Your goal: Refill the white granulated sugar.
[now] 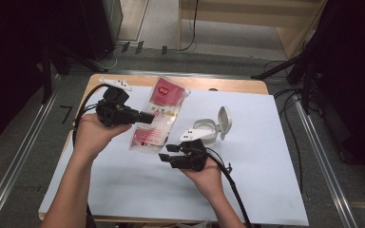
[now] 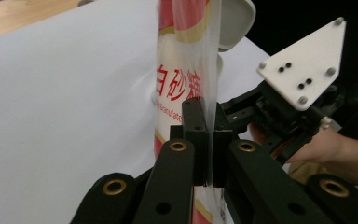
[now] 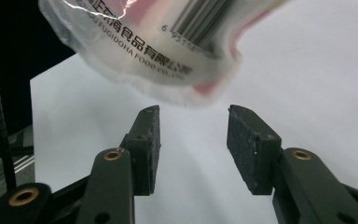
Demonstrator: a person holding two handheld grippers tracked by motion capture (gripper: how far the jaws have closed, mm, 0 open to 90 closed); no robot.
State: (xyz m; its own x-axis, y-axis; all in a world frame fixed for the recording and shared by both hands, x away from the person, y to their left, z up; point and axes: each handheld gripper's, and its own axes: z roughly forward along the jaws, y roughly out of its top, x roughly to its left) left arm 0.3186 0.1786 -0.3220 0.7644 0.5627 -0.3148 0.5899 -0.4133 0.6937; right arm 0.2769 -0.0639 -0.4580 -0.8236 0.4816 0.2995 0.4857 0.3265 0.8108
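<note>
A clear plastic bag of white sugar (image 1: pixel 159 114) with a red top and red print hangs above the table. My left gripper (image 1: pixel 148 117) is shut on its left edge; in the left gripper view the jaws pinch the thin film of the sugar bag (image 2: pixel 186 70). My right gripper (image 1: pixel 169 155) stands open just below the bag's lower end, with nothing between its pads. In the right gripper view the sugar bag's bottom corner (image 3: pixel 168 42), with a barcode and black print, hangs just above the open right gripper (image 3: pixel 193 140).
A white round container (image 1: pixel 208 130) with its hinged lid standing open sits on the white sheet (image 1: pixel 123 190) right of the bag. The sheet covers a wooden table (image 1: pixel 228 84). Cables trail from both grippers, and dark stands flank the table.
</note>
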